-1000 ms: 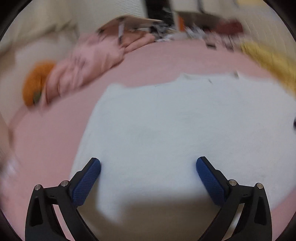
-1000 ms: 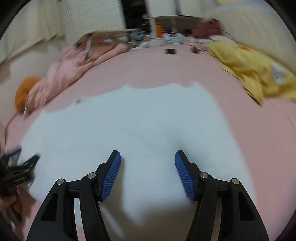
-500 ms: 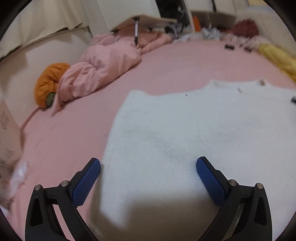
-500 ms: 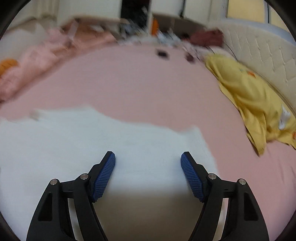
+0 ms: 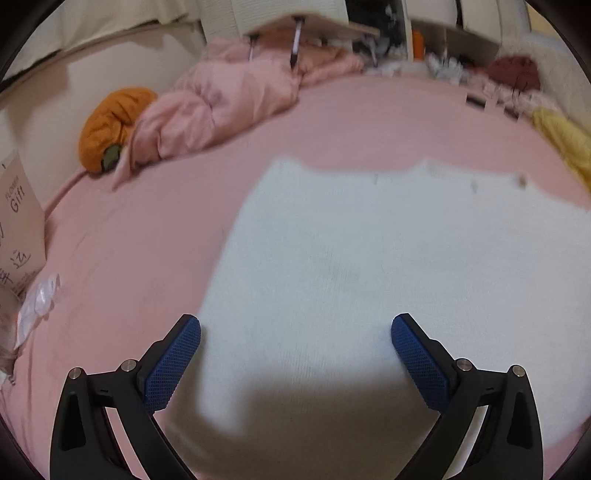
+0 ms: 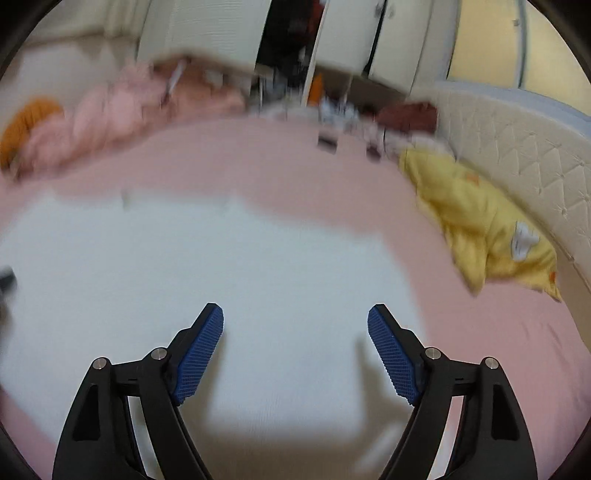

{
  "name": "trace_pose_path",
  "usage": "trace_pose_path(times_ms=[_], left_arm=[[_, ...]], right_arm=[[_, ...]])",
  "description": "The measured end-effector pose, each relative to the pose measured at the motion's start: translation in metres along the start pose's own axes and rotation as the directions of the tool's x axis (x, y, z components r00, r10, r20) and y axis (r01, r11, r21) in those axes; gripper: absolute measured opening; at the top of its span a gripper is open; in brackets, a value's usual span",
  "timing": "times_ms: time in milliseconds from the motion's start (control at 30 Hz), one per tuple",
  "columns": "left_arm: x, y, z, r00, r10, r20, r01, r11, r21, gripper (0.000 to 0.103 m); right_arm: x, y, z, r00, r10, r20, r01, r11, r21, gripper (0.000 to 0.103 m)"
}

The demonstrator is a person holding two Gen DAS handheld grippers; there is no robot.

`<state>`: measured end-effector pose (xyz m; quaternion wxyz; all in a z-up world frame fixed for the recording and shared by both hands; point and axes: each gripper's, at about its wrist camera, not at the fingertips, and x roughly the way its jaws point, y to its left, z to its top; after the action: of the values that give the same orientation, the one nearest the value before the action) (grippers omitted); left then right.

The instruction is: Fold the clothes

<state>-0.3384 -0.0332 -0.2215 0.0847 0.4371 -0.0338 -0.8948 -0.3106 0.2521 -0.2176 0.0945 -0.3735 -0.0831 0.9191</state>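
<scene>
We saw a white garment spread flat on the pink bed sheet; in the left wrist view its near edge was lost in shadow between the fingers and its right side was cut off by the rim of the lens. Which kind of garment it was we could not tell, since motion blur softened its outline.

The left hand-held gripper stood wide above the cloth, its blue pads clear of the fabric, with nothing clamped. The right hand-held gripper was opening, its jaws spread well apart; the white garment lay beneath them, but the pads did not press on it.

At the far edge of the bed lay a crumpled pink duvet, with an orange cushion just beside it on the left. A small folding table stood over the duvet, only its legs and the underside of its top showing. A cardboard box printed with "Gift" was cut off at the left rim, with a crinkled plastic wrapper near it.

In the right wrist view a yellow blanket lay against the quilted headboard. Everything farther back there was too blurred to name. A dark shape at that view's left rim was also unreadable.
</scene>
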Motion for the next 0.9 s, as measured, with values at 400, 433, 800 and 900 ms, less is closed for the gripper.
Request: trace_pose_path(times_ms=[400, 433, 800, 900], left_arm=[[-0.013, 0.022, -0.006, 1.000, -0.008, 0.006, 0.009, 0.996, -0.093, 0.103], [-0.012, 0.026, -0.010, 1.000, 0.006, 0.005, -0.006, 0.995, -0.097, 0.103], [-0.025, 0.044, -0.010, 0.999, 0.034, 0.041, -0.031, 0.997, -0.074, 0.103], [-0.025, 0.056, -0.017, 1.000, 0.009, 0.023, -0.006, 0.995, -0.103, 0.103]], right_arm=[[-0.032, -0.020, 0.004, 0.998, 0.061, 0.033, -0.064, 0.991, 0.114, 0.095], [-0.036, -0.024, -0.001, 0.998, 0.056, 0.028, -0.059, 0.991, 0.120, 0.095], [-0.037, -0.060, -0.032, 0.997, 0.063, -0.048, -0.053, 0.982, 0.179, 0.102], [-0.066, -0.065, -0.040, 0.992, 0.126, 0.011, -0.126, 0.976, 0.178, 0.102]])
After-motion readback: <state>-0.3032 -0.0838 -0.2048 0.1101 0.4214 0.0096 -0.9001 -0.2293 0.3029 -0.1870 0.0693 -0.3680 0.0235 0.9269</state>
